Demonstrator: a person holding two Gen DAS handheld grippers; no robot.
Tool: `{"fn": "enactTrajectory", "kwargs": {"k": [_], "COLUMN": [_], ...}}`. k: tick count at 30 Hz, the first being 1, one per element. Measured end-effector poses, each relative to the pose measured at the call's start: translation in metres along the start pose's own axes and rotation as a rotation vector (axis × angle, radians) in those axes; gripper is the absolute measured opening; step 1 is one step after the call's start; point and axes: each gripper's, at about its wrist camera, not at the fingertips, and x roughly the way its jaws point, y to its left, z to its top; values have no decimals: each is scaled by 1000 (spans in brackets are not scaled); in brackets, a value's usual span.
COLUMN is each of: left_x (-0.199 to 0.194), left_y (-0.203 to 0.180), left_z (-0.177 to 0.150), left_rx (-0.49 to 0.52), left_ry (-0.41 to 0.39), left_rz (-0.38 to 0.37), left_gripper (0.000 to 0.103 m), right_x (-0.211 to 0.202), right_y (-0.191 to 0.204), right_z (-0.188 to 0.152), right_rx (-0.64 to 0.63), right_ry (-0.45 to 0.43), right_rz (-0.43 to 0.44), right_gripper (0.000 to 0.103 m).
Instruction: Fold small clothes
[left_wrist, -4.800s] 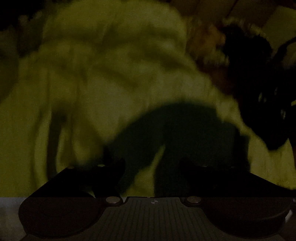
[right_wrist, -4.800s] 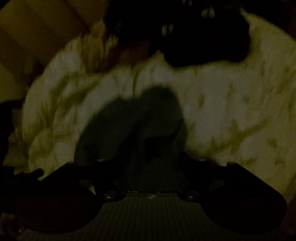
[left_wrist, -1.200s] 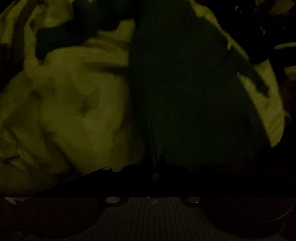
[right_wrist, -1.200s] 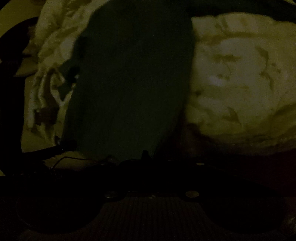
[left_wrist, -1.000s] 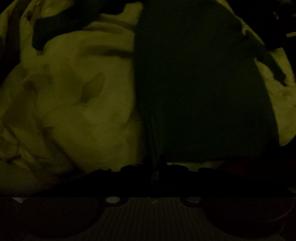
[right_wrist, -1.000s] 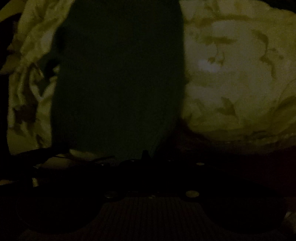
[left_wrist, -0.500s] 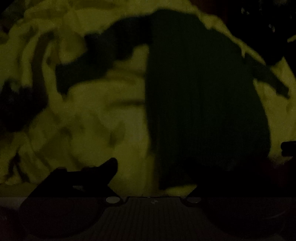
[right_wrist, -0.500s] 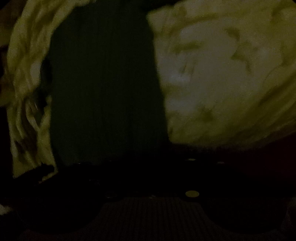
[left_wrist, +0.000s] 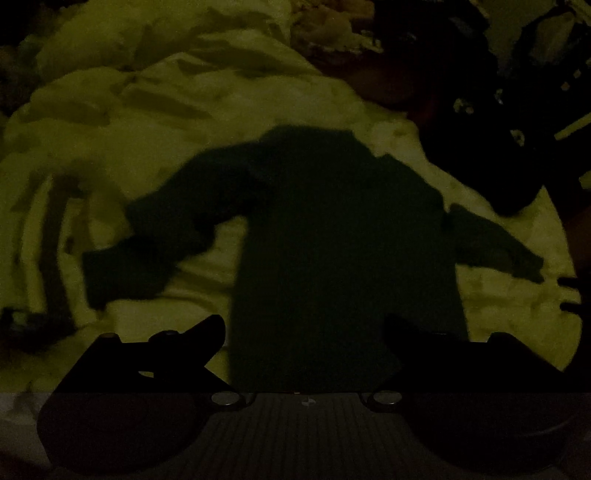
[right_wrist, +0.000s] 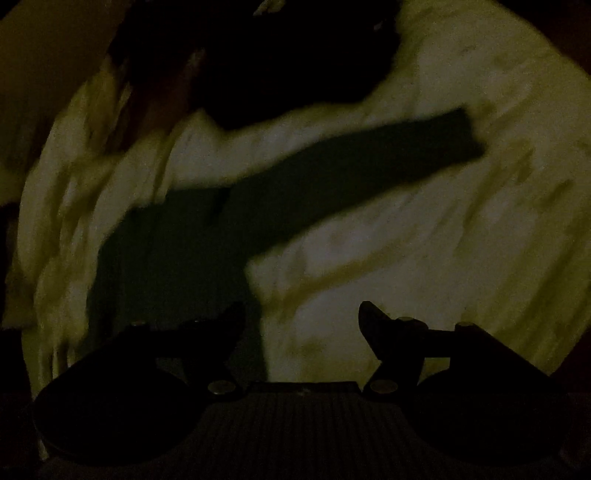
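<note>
Left wrist view: small dark long-sleeved top lies flat on the rumpled pale-yellow bedding, sleeves spread out so it can be folded. My left gripper hangs over its hem, jaws wide apart, holding nothing — ready for a new grab. My right gripper is likewise spread and empty, beside the hem corner, one sleeve stretched ahead — probably first fold.
</note>
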Motion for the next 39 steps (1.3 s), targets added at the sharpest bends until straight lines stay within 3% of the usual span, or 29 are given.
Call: {"fn": "enactTrajectory", "kwargs": {"k": [8,15,22,25,28,29,30,35,39], "left_x": [26,33,46,49,52,53,54,56,58], "left_y": [-28,-29,-44,-53,-59,-60,-61,-63,-66], "left_z": [-15,-19,-20,-21,-22,-22,-22,-17,-13], "left_rx": [82,84,145,179,201,204,203,176,156], "left_ry": [132,190,245,257,268,272,275,268,263], "left_rz": [21,71,80,68,55,52,51,41,25], "left_gripper": [103,103,103,103,103,103,103,103,103], "right_x": [46,89,115,121,122,122,120,92,63], "right_y": [-73,-120,-139,-147,-152,-154,-155,-162,-173], "right_z": [59,72,84,86,86,87,88,98,120], "right_rx": [334,548,588,615,644,646,645,613,581], "right_ry": [-115,-193,-255,-284,-299,-292,-291,-313,-345], "right_rz": [-42,-84,-105,-92,-61,-49,-40,-2,-27], "right_gripper": [70,63,58,51,33,13,10,10,9]}}
